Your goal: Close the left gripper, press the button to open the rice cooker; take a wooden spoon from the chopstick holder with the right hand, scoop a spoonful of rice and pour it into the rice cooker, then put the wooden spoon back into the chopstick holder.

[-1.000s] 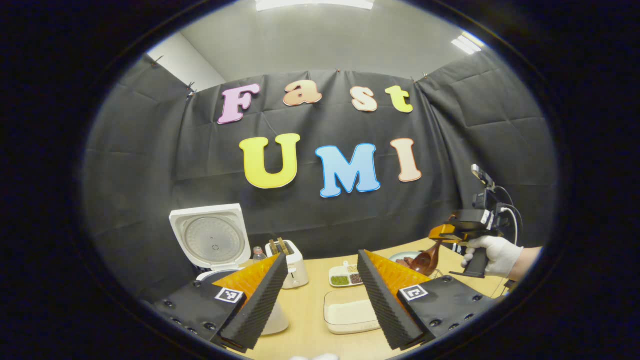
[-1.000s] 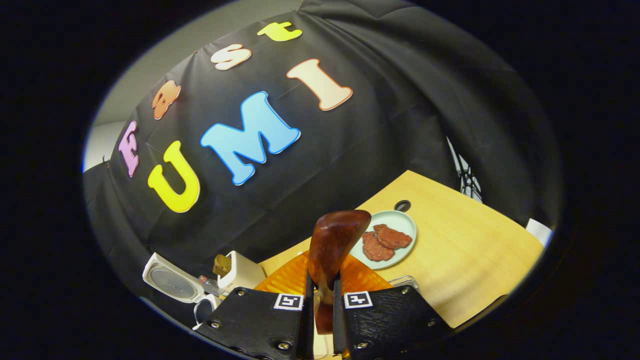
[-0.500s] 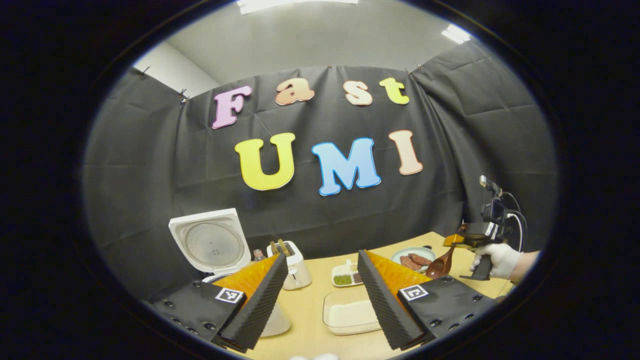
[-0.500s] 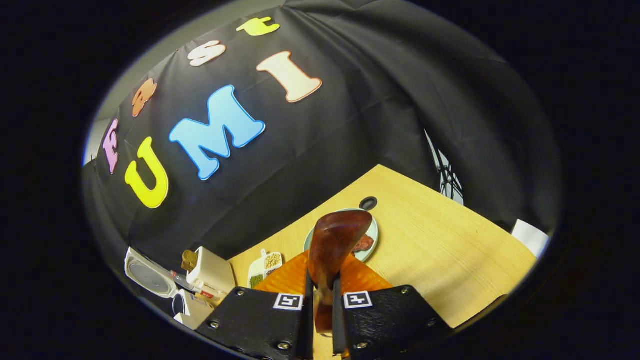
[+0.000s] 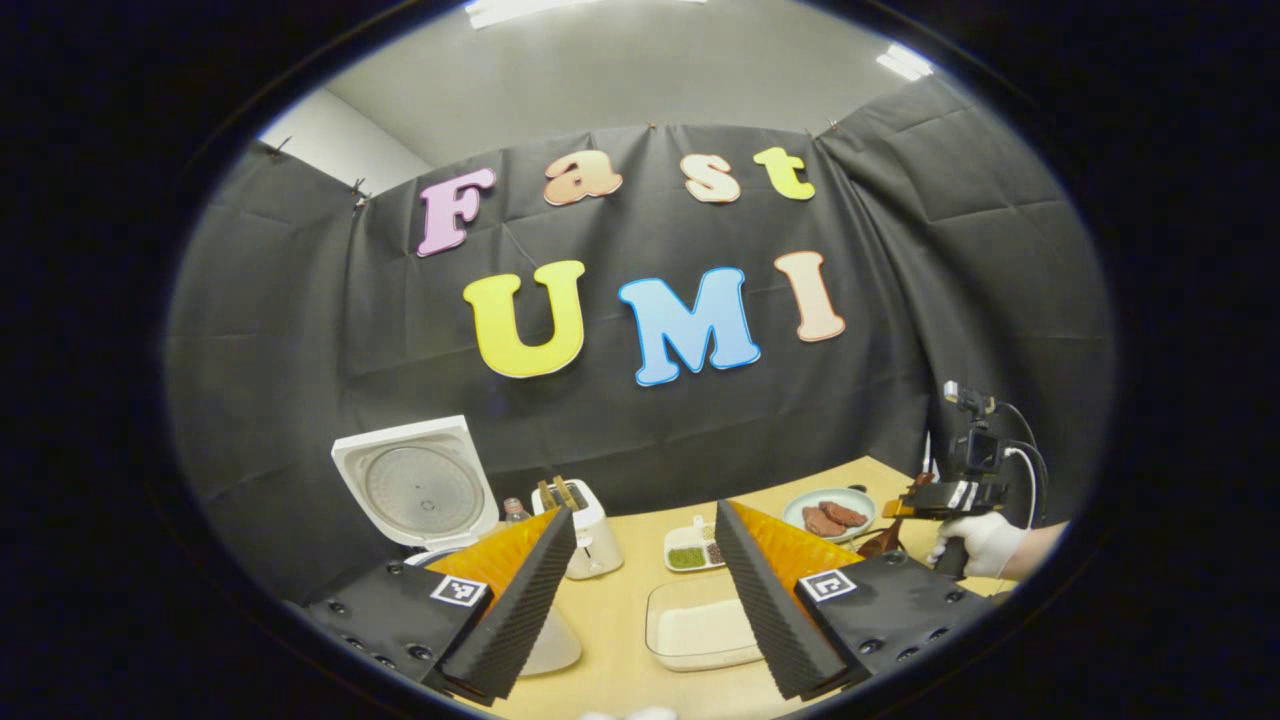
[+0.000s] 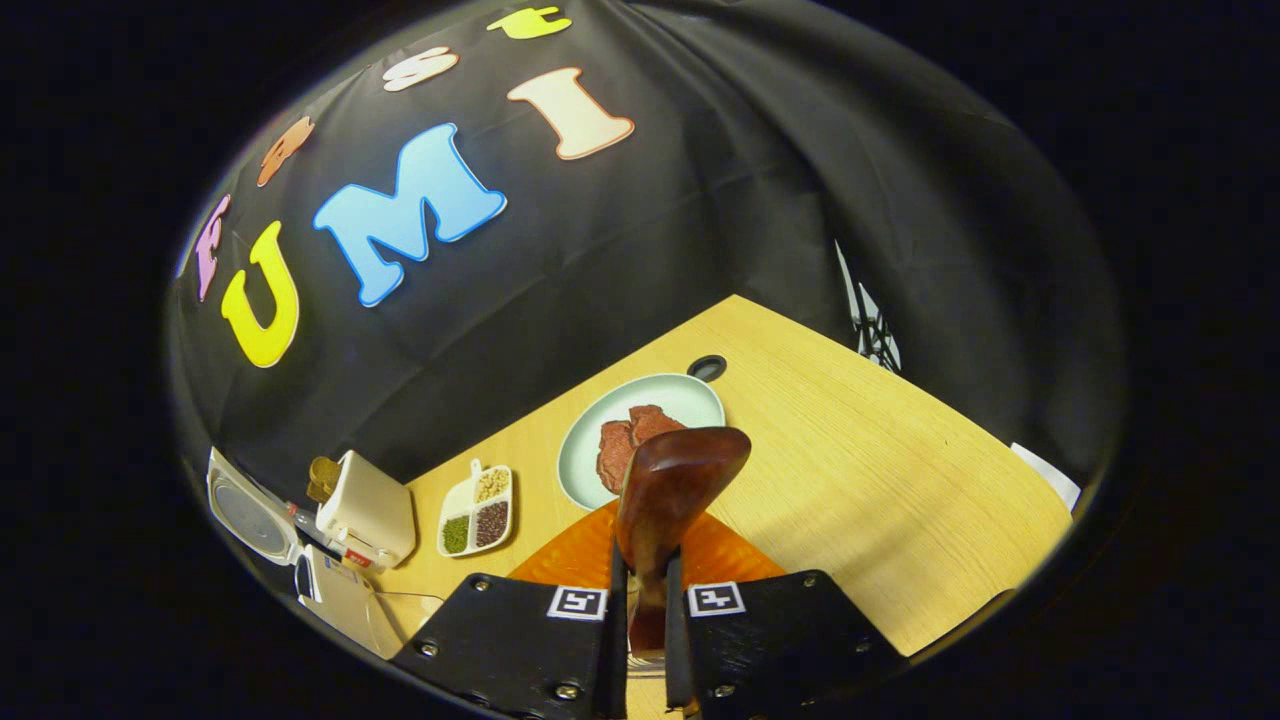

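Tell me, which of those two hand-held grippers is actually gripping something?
The right hand-held gripper: its fingers are shut on the wooden spoon. The left hand-held gripper hangs open with nothing between its fingers, above the rice tray.

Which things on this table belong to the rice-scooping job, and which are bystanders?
Job:
white rice cooker, lid up
dark wooden spoon, clamped in right gripper
clear tray of white rice

Bystanders:
white toaster
pale green plate of meat
divided dish of beans
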A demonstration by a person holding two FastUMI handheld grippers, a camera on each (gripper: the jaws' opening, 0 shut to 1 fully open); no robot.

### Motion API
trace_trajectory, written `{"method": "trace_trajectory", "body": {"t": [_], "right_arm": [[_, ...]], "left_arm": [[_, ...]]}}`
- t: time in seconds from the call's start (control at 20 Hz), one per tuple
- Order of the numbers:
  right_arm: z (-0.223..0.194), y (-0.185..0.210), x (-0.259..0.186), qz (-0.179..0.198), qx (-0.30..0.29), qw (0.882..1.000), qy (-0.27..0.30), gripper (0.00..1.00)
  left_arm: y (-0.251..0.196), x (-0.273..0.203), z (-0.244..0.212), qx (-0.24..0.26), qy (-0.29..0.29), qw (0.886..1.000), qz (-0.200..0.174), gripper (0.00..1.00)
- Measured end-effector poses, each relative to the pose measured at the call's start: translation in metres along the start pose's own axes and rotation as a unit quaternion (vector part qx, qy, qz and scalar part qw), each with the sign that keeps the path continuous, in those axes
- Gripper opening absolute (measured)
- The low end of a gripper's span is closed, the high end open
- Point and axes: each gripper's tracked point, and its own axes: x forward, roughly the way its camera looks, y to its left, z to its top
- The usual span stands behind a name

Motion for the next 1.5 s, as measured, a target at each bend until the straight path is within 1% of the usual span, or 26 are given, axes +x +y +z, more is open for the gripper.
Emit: {"method": "trace_trajectory", "body": {"t": [0.15, 0.3, 0.35, 0.45, 0.5, 0.55, 0.6, 0.65, 0.7, 0.75, 0.8, 0.85, 0.9, 1.0, 1.1, 1.15, 1.2, 1.35, 1.5], "right_arm": [[0.0, -0.005, 0.004, -0.01, 0.01, 1.0, -0.002, 0.15], [0.003, -0.005, 0.0, -0.004, 0.024, 1.0, 0.006, 0.15], [0.001, -0.005, 0.005, -0.003, 0.025, 1.0, 0.008, 0.17], [0.002, -0.007, -0.001, -0.008, 0.027, 1.0, 0.01, 0.19], [0.005, -0.006, -0.005, -0.007, 0.029, 1.0, 0.007, 0.23], [0.009, -0.007, -0.008, -0.01, 0.026, 1.0, 0.001, 0.34], [0.016, -0.009, -0.01, -0.011, 0.02, 1.0, -0.009, 0.53], [0.024, -0.007, -0.017, -0.01, 0.01, 1.0, -0.018, 0.6], [0.031, -0.008, -0.026, -0.019, -0.004, 0.999, -0.028, 0.67], [0.043, -0.01, -0.032, -0.027, -0.024, 0.999, -0.041, 1.0], [0.057, -0.007, -0.045, -0.03, -0.047, 0.997, -0.058, 0.99], [0.07, -0.002, -0.058, -0.034, -0.073, 0.994, -0.075, 0.98], [0.086, 0.006, -0.073, -0.034, -0.101, 0.99, -0.095, 0.98], [0.113, 0.029, -0.096, -0.029, -0.143, 0.981, -0.128, 0.98], [0.13, 0.055, -0.127, -0.017, -0.169, 0.974, -0.152, 0.98], [0.137, 0.068, -0.142, -0.011, -0.176, 0.97, -0.166, 0.98], [0.143, 0.079, -0.157, -0.009, -0.186, 0.966, -0.18, 0.98], [0.141, 0.105, -0.198, -0.003, -0.217, 0.953, -0.214, 0.98], [0.115, 0.129, -0.229, 0.014, -0.249, 0.943, -0.221, 0.98]], "left_arm": [[0.007, 0.002, -0.002, 0.002, 0.003, 1.0, 0.001, 0.95], [0.011, 0.004, -0.003, 0.0, 0.005, 1.0, 0.003, 0.99], [0.012, 0.004, -0.004, -0.001, 0.005, 1.0, 0.002, 0.99], [0.015, 0.004, -0.003, 0.0, 0.006, 1.0, 0.003, 0.98], [0.016, 0.005, -0.001, 0.0, 0.004, 1.0, 0.002, 0.97], [0.018, 0.005, 0.0, 0.001, 0.002, 1.0, 0.003, 0.97], [0.02, 0.005, 0.002, 0.002, 0.0, 1.0, 0.004, 0.98], [0.022, 0.005, 0.004, 0.003, -0.001, 1.0, 0.006, 0.99], [0.028, 0.005, 0.004, 0.007, -0.002, 1.0, 0.011, 0.97], [0.032, 0.005, 0.005, 0.009, -0.004, 1.0, 0.015, 0.95], [0.036, 0.006, 0.007, 0.007, -0.009, 1.0, 0.017, 0.97], [0.04, 0.007, 0.008, 0.003, -0.011, 1.0, 0.018, 0.97], [0.045, 0.008, 0.009, 0.0, -0.012, 1.0, 0.02, 0.99], [0.06, 0.011, 0.013, -0.004, -0.017, 0.999, 0.029, 0.99], [0.073, 0.015, 0.019, -0.008, -0.026, 0.999, 0.035, 0.97], [0.08, 0.016, 0.021, -0.012, -0.03, 0.999, 0.038, 0.99], [0.086, 0.018, 0.023, -0.017, -0.033, 0.998, 0.041, 0.99], [0.108, 0.019, 0.028, -0.025, -0.041, 0.997, 0.052, 0.99], [0.123, 0.025, 0.027, -0.035, -0.042, 0.997, 0.058, 0.99]]}}
